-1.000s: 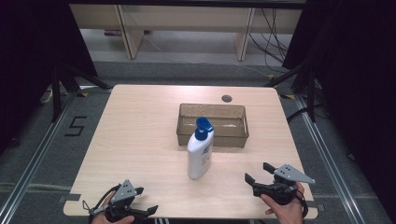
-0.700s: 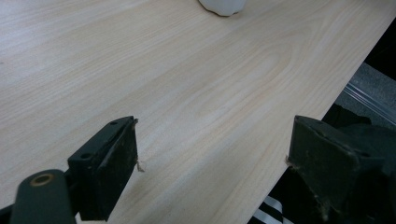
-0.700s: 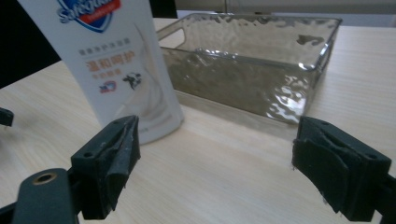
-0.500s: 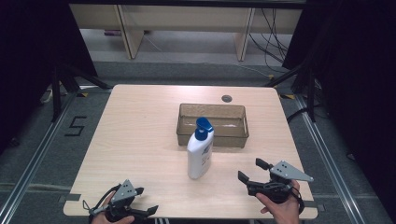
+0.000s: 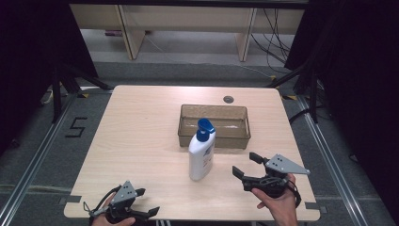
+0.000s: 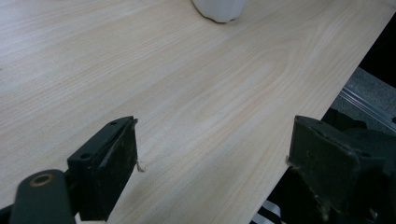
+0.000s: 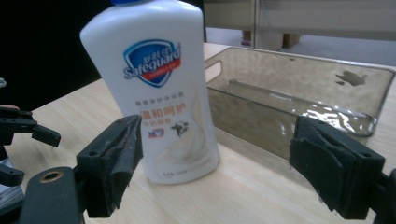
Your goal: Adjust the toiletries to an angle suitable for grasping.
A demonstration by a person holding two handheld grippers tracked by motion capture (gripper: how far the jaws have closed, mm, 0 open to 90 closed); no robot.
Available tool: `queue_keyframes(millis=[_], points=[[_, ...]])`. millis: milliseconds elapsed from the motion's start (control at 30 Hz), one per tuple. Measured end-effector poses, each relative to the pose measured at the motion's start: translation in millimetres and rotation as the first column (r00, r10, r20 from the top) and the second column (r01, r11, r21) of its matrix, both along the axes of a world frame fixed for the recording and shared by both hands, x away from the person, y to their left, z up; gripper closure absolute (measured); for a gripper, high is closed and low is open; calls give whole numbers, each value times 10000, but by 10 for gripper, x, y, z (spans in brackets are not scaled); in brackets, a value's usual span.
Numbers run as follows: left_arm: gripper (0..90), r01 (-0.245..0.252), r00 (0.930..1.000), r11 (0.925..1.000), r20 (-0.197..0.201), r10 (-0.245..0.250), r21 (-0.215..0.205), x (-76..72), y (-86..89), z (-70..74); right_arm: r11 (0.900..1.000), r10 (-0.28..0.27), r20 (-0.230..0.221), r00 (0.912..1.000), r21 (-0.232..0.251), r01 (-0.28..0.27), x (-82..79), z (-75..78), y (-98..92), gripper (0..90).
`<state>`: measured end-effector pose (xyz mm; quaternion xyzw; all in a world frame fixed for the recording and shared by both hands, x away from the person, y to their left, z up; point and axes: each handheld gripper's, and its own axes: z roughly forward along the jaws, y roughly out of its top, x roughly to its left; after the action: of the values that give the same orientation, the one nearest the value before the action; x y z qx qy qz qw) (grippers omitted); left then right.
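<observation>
- Pale wood-grain table [image 5: 141, 141], with rounded corners and a small round grommet hole [image 5: 228, 99] near the far edge.
- White pump bottle [image 5: 202, 150] with blue pump head [image 5: 205, 126], upright near the table's middle, just in front of the tray's near wall; whether touching it, cannot tell.
- In the right gripper view, same bottle [image 7: 161, 88] close ahead and left of centre, with a blue-and-red shield logo reading "Safeguard" and smaller print below.
- Smoky translucent rectangular tray [image 5: 214, 136] behind the bottle, long side across the table; seen again in the right gripper view [image 7: 261, 116], to the right of the bottle, with a slot handle in its end wall.
- Right gripper [image 5: 245, 165] held in a hand [image 5: 277, 205] near the table's front right, jaws spread wide and pointing left toward the bottle, near it but not touching, grasping nothing.
- Grey three-cornered plate [image 5: 284, 165] on top of that gripper.
- Left gripper [image 5: 148, 202] at the front left edge, low over the table, jaws parted wide and empty, well apart from the bottle.
- In the left gripper view, bare tabletop [image 6: 187, 93] between the two black jaws, the bottle's white base [image 6: 219, 9] at the top edge, the table's edge running down the right side.
- Floor marking "5" [image 5: 75, 127] on the grey floor left of the table.
</observation>
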<state>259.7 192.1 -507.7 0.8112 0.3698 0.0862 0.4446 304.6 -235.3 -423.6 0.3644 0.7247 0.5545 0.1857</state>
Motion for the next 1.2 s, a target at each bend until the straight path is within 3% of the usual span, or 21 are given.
queue_keyframes(millis=[67, 167, 233, 267, 367, 433, 567, 667, 700, 800, 833, 867, 900, 1133, 1200], points=[[151, -69, 10000, 10000, 7, 69, -43, -3, -4, 0, 10000, -62, -203, 9998, 54, 63, 1, 27, 39, 184], [151, -82, 10000, 9999, 1, 82, -126, -8, -8, -2, 9999, 87, -102, 9999, 123, -86, 26, 58, 76, 194], [151, 58, 10000, 9997, 36, -59, 222, 4, 14, 6, 9999, 136, -81, 9999, 29, -136, 41, 91, 93, 198], [151, -58, 10000, 9999, -2, 58, -136, -6, -10, -1, 10000, 83, -169, 9998, 45, -83, 35, 107, 106, 199], [151, -92, 10000, 9999, -15, 91, -124, -9, -11, -2, 9995, 308, 202, 9993, 35, -308, 68, 157, 127, 211], [151, -21, 10000, 10000, -4, 21, -59, -3, -6, -1, 9994, 280, 57, 9996, 202, -281, 62, 185, 155, 214], [151, -59, 10000, 10000, -8, 59, -59, -6, -6, 0, 9993, 331, 438, 9985, 162, -338, 93, 252, 191, 225], [151, -58, 10000, 9999, -13, 58, -99, -9, -11, -1, 9982, 469, 233, 9986, 363, -477, 90, 285, 224, 229], [151, -74, 10000, 9999, -20, 74, -105, -9, -11, -1, 9990, 403, 457, 9981, 167, -411, 106, 298, 223, 231], [151, -2, 10000, 10000, -30, 2, -29, -4, -4, 0, 9987, 477, 349, 9983, 135, -482, 112, 328, 248, 233], [151, 4, 10000, 10000, -25, -4, -41, -5, -5, 0, 9983, 558, 499, 9972, 136, -566, 123, 338, 263, 235], [151, -11, 10000, 10000, -29, 11, -32, -4, -3, 0, 9983, 488, 317, 9983, 297, -497, 108, 347, 285, 236], [151, -4, 10000, 10000, -23, 4, 27, 0, 1, -1, 9975, 674, 514, 9964, 195, -685, 133, 360, 291, 238], [151, -31, 10000, 10000, -19, 31, -11, -3, -1, -2, 9961, 853, 426, 9954, 206, -862, 161, 441, 385, 245], [151, -9, 10000, 10000, -32, 9, 26, -1, 2, -2, 9959, 879, 662, 9939, 165, -891, 174, 456, 404, 249]])
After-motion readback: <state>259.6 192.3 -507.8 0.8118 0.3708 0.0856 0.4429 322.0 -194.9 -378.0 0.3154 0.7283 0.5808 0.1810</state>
